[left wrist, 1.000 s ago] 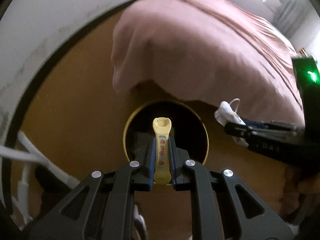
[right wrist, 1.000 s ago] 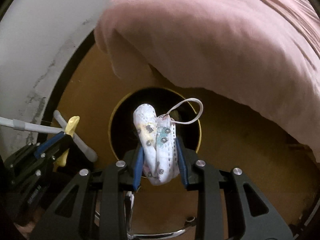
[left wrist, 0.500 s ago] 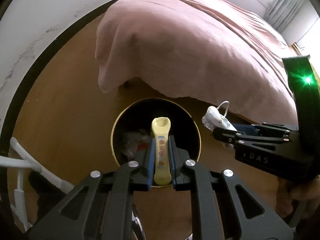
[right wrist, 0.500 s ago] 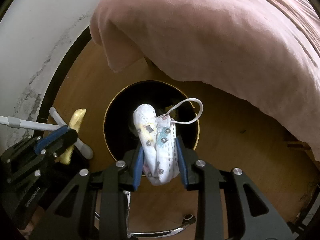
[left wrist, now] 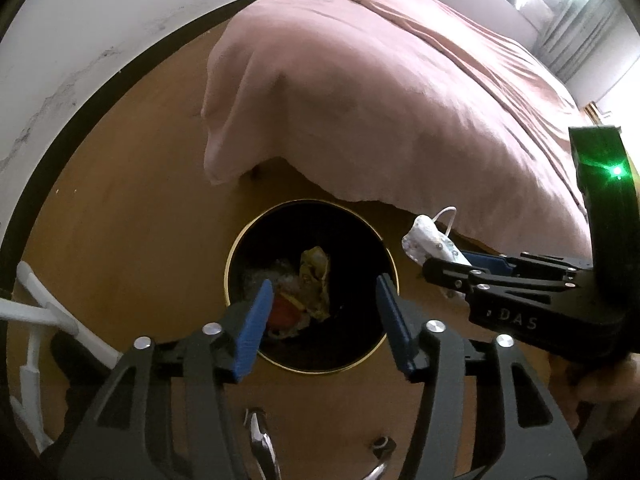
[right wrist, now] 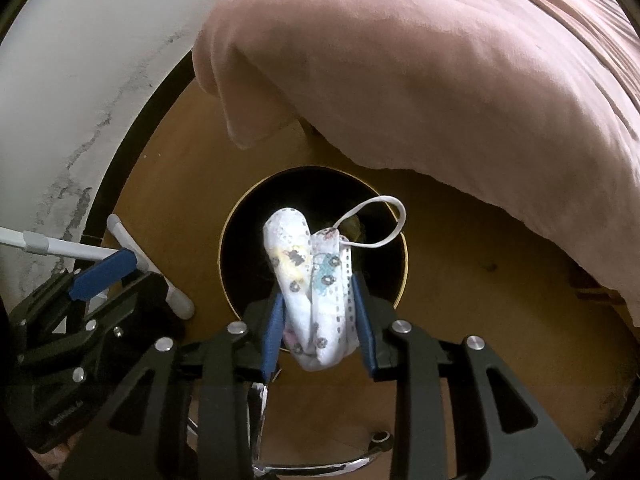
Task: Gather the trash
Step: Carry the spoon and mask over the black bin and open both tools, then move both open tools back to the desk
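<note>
While my left hand-held gripper (left wrist: 320, 320) gapes empty over the bin (left wrist: 312, 366) holding trash, my right hand-held gripper (right wrist: 316, 320) clamps a face mask (right wrist: 308, 280) awaiting disposal.

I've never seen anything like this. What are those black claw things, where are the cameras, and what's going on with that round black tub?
There is no robot: a person holds one two-fingered gripper in each hand, with a camera on each looking along its fingers. The left view shows the left gripper open and empty over a black trash bin on the wooden floor, with rubbish already inside. The right view shows the right gripper shut on a crumpled face mask above the same bin. Behind is a bed under a pink blanket.
</note>
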`<state>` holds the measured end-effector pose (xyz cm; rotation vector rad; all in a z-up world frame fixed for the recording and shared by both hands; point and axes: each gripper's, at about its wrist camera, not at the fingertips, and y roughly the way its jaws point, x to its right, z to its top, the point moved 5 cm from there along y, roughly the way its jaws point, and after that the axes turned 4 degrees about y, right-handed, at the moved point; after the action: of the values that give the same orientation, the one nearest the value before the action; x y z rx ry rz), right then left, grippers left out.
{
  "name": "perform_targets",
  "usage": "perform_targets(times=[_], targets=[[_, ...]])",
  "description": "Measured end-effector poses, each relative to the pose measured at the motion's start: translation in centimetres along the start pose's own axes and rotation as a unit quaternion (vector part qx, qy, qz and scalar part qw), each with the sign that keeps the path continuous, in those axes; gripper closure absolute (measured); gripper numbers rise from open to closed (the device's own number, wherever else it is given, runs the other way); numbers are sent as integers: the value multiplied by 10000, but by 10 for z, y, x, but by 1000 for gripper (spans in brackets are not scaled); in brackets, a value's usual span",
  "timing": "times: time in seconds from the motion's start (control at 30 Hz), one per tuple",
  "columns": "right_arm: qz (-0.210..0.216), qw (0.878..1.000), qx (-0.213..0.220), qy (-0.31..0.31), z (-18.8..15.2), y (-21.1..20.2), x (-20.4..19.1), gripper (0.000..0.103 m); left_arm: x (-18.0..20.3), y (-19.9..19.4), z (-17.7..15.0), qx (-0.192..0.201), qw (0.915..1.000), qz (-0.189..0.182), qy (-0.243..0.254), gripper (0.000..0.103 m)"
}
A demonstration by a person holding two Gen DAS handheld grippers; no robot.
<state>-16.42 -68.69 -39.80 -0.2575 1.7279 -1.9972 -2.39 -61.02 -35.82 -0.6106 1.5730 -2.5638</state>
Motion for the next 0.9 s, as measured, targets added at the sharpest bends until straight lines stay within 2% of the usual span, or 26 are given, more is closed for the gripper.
perform_targets(times=[0.13, 0.27, 0.5, 0.6, 0.73, 0.8, 0.83, 0.9], targets=[[47, 9999, 98, 64, 1, -8, -2, 43, 0, -9, 0, 162, 9999, 22, -12, 36], [98, 9997, 234, 37, 5, -21, -6, 42, 3, -25, 2, 424, 9991, 29, 17, 28], [98, 9985, 509, -156, 10, -52, -18, 41, 14, -73, 6, 661, 9976, 107, 183, 28], [38, 9965, 764, -328, 14, -80, -30, 40, 25, -117, 8, 857, 9958, 97, 322, 25], [185, 9916, 1178, -493, 19, -132, -59, 37, 38, -202, 5, 1314, 9879, 287, 766, 13], [248, 9866, 1448, -713, 19, -161, -84, 35, 31, -243, -4, 1427, 9853, 479, 801, 12], [297, 9829, 1594, -871, 18, -176, -101, 33, 20, -273, -12, 1514, 9829, 714, 773, 11], [458, 9748, 1814, -1217, 12, -201, -138, 32, 1, -307, -23, 1608, 9792, 1011, 718, 11]])
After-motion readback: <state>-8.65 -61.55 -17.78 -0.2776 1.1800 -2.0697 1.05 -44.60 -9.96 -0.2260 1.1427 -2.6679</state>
